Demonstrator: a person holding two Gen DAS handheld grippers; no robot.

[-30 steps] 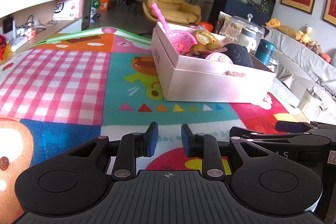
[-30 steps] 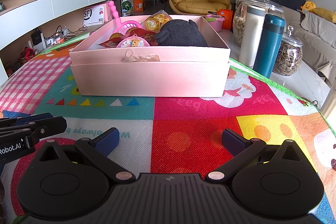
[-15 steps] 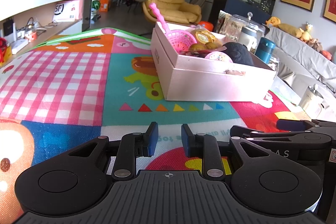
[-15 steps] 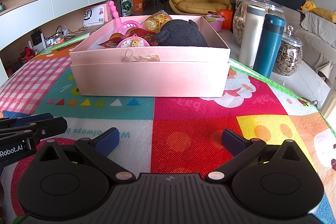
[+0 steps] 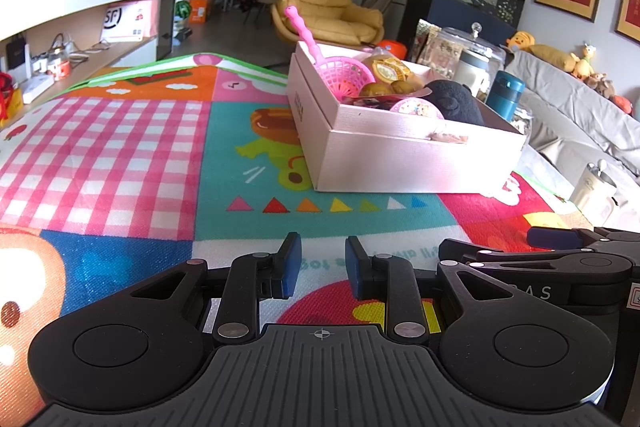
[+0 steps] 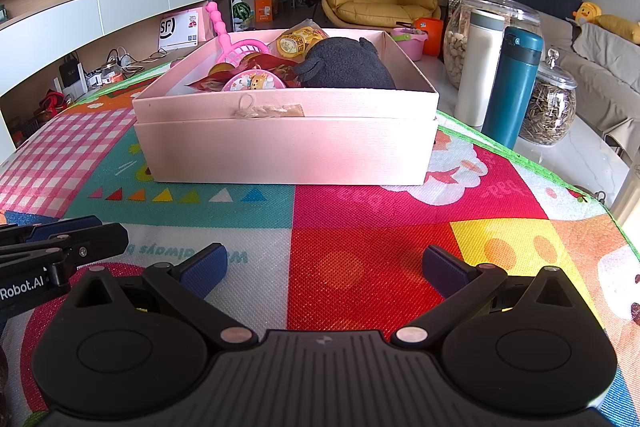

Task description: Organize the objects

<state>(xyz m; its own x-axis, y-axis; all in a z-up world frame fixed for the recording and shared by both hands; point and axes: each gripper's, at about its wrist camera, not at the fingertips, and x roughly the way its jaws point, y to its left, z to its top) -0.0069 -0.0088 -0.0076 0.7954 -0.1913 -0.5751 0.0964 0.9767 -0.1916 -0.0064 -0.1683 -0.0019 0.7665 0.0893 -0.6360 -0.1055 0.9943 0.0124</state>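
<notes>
Pink box [image 6: 286, 143] at 12 o'clock on colourful play mat [image 6: 360, 227], held black plush toy [image 6: 346, 65], pink scoop [image 6: 234, 43], snack packets; right gripper [image 6: 322, 269] spread wide and empty, left gripper [image 5: 322, 265] narrowly parted, empty, both low above mat.

A pale pink box [image 6: 286, 143] is sitting on a mat [image 6: 360, 267] showing pink-white checks and red, teal, yellow blocks.

Filled pink box [image 5: 400, 155] on play mat [image 5: 120, 147]
</notes>
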